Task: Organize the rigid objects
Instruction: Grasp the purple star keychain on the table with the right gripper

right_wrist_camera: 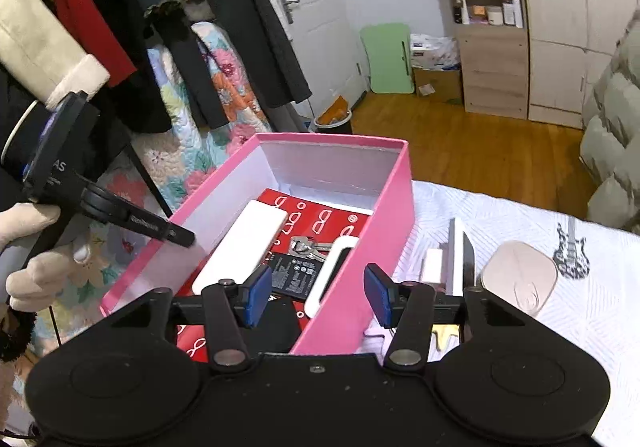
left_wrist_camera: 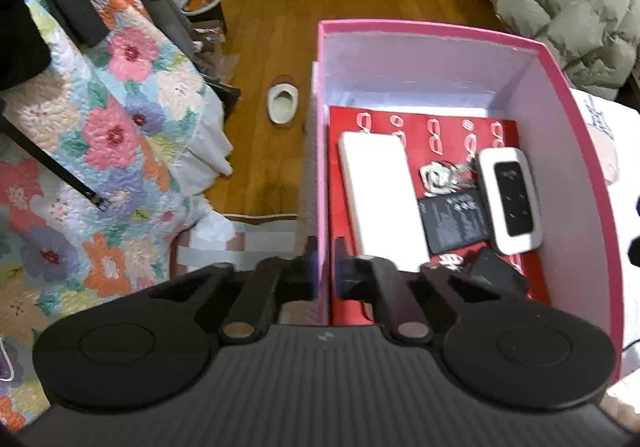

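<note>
Two grippers at tall pink cardboard box [right_wrist_camera: 352, 267] on white bed: left gripper [left_wrist_camera: 323, 275] clamped on box's left wall, right gripper [right_wrist_camera: 318, 293] spread wide, straddling right wall, unclamped. White power bank [left_wrist_camera: 380, 199], keys [left_wrist_camera: 440, 175] lie inside.

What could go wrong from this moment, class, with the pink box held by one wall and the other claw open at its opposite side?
1. The left claw pinches only the pink box wall; thin card could bend or slip.
2. The box overhangs the bed edge; it may tip, spilling the power bank and keys.
3. The open right claw straddles the other wall and might knock it.
</note>
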`<state>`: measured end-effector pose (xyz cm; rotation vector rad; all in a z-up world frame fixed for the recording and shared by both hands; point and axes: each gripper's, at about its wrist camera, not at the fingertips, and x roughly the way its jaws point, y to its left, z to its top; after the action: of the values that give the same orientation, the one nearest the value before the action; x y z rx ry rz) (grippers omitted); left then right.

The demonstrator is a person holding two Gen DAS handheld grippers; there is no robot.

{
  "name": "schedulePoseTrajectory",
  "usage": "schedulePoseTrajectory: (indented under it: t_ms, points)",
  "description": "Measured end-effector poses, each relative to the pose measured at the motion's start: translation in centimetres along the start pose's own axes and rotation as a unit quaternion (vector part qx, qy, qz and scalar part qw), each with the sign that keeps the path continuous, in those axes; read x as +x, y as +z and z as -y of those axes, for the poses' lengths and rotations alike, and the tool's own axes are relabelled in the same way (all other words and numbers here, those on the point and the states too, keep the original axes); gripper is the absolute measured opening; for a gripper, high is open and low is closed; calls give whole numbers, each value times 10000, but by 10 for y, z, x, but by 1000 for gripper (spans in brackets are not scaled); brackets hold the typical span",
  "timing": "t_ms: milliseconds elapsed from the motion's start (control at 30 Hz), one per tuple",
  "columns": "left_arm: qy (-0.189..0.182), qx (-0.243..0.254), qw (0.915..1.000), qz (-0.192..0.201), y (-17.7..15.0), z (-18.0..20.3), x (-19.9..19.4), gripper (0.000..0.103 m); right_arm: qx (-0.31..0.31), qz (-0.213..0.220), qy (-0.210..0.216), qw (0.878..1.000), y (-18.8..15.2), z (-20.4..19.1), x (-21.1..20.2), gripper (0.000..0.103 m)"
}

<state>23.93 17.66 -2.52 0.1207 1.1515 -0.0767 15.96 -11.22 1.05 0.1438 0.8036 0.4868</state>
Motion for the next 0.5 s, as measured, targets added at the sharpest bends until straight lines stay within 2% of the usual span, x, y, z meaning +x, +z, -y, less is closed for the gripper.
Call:
schedulePoseTrajectory:
  t_ms: [167,300,500]
  points:
    - [-3,23,10000,77,0,1,-1,2,-15,16,-337,9994,-9,15,3,56]
    - [-1,-54,9998,176,-1,0,2,2,-223,-190,-564,9980,-23,28,16,56]
    - [117,-73,9991,393,-5,4,2,2,-197,-545,-376,9976,-40,40,43,55]
